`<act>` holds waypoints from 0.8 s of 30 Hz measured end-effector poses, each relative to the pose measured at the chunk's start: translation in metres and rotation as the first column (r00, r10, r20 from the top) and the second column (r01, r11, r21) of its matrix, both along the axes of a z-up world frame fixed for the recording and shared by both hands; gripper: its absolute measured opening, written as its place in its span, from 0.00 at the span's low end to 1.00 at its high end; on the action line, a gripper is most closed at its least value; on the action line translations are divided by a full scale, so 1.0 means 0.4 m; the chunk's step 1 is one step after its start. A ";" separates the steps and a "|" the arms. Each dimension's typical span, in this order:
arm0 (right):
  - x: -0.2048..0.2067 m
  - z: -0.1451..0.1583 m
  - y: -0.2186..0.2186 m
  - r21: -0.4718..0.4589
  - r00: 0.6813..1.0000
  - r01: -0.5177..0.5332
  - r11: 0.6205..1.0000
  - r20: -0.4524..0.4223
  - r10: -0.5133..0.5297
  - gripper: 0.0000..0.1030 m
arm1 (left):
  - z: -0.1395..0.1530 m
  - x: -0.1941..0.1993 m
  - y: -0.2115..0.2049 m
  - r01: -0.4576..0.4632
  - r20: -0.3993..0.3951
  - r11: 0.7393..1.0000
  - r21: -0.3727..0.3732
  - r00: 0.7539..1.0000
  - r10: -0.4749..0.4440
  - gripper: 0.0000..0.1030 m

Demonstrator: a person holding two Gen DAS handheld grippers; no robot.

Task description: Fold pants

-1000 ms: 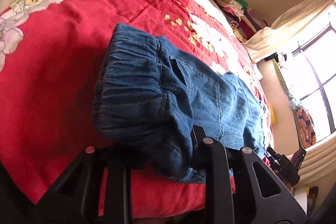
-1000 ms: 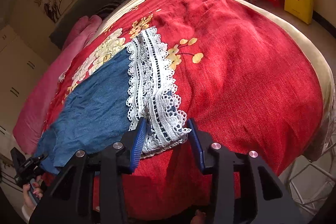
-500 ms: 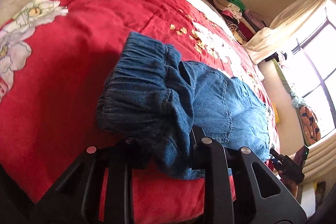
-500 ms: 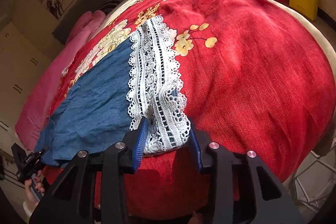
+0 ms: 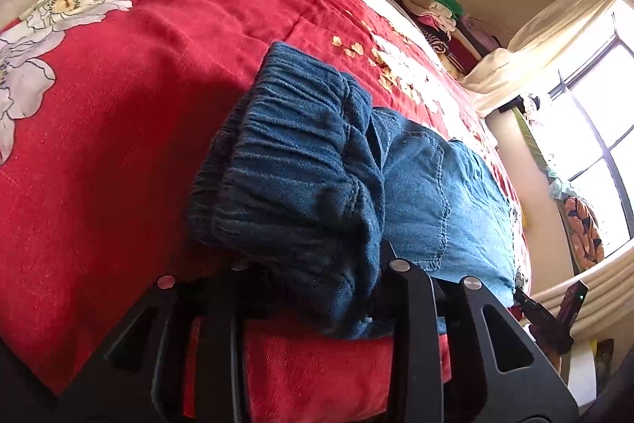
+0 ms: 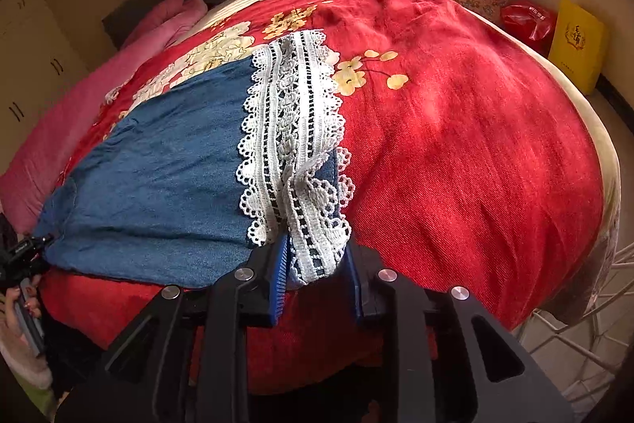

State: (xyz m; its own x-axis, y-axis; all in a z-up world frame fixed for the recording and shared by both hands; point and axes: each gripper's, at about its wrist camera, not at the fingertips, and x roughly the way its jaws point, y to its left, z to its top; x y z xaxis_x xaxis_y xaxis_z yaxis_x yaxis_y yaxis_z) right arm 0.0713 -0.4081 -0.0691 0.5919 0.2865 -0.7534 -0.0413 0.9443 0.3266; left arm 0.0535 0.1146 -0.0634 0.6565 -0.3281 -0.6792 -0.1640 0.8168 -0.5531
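Note:
Blue denim pants lie stretched across a red flowered bedspread. My left gripper is shut on the gathered elastic waistband, which bunches over its fingers. In the right wrist view the pants end in a white lace hem. My right gripper is shut on the near corner of that lace hem, just above the bed's near edge. The other gripper shows small at the left edge of the right wrist view.
Pink pillows lie at the head of the bed. Piled clothes sit beyond the far side, near a window. A yellow bag and a red bag stand past the bed's foot. A wire rack stands at lower right.
Both grippers have pulled back toward the bed's near edge and slightly apart, holding the pants. The denim now lies flatter and more stretched; the lace hem has drawn nearer the edge.

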 end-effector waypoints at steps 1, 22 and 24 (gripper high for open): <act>-0.005 0.012 -0.008 0.004 1.000 0.008 1.000 0.007 -0.008 0.30 | 0.004 -0.004 0.000 -0.001 0.002 1.000 0.000 1.000 0.001 0.27; 0.001 0.161 0.231 -0.051 0.961 -0.207 0.977 0.174 0.213 0.56 | 0.258 -0.024 -0.134 0.058 0.176 0.972 0.228 0.979 -0.099 0.68; 0.024 0.153 0.270 -0.061 0.958 -0.236 0.970 0.155 0.243 0.56 | 0.239 0.039 -0.209 0.140 0.151 0.961 0.238 0.972 -0.179 0.68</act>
